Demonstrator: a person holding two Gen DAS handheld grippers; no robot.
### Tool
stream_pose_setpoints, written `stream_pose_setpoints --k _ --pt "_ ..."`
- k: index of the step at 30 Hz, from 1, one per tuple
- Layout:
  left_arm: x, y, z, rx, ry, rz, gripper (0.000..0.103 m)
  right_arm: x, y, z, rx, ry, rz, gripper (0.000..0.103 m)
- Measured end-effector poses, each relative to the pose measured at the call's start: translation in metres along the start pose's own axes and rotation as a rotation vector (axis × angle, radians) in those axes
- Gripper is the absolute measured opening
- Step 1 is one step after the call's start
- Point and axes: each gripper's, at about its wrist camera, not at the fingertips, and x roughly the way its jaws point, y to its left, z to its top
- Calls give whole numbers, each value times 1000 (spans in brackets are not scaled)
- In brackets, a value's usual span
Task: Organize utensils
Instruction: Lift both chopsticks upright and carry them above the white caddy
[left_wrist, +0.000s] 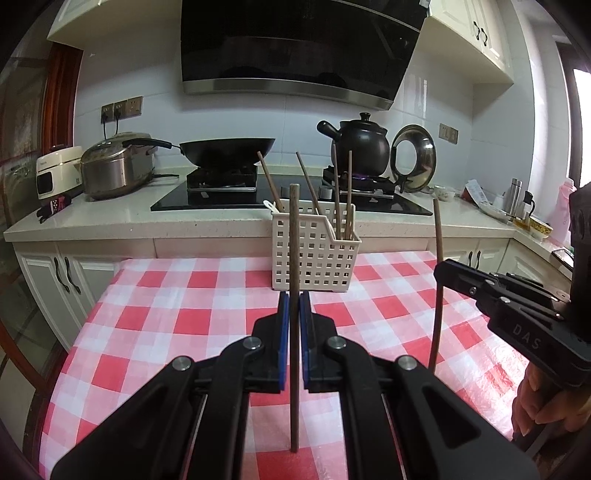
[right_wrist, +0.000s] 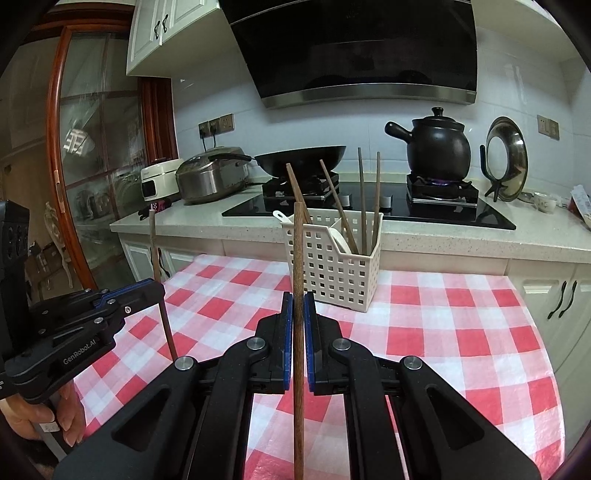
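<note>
A white perforated utensil basket stands on the red-and-white checked tablecloth, holding several brown chopsticks and a white spoon. My left gripper is shut on a brown chopstick, held upright in front of the basket. It also shows at the left of the right wrist view. My right gripper is shut on another brown chopstick, held upright just before the basket. It also shows at the right of the left wrist view, with its chopstick.
The checked table ends at a kitchen counter with a gas hob. On it are a wok, a black clay pot over a lit flame, a pressure cooker and a pot lid on a stand.
</note>
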Motion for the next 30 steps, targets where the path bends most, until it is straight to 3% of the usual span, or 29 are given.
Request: stream_pose_setpoints --k 30 --pt "-1 -7 28 51 -82 -26 6 -6 6 25 -46 -124 -5 7"
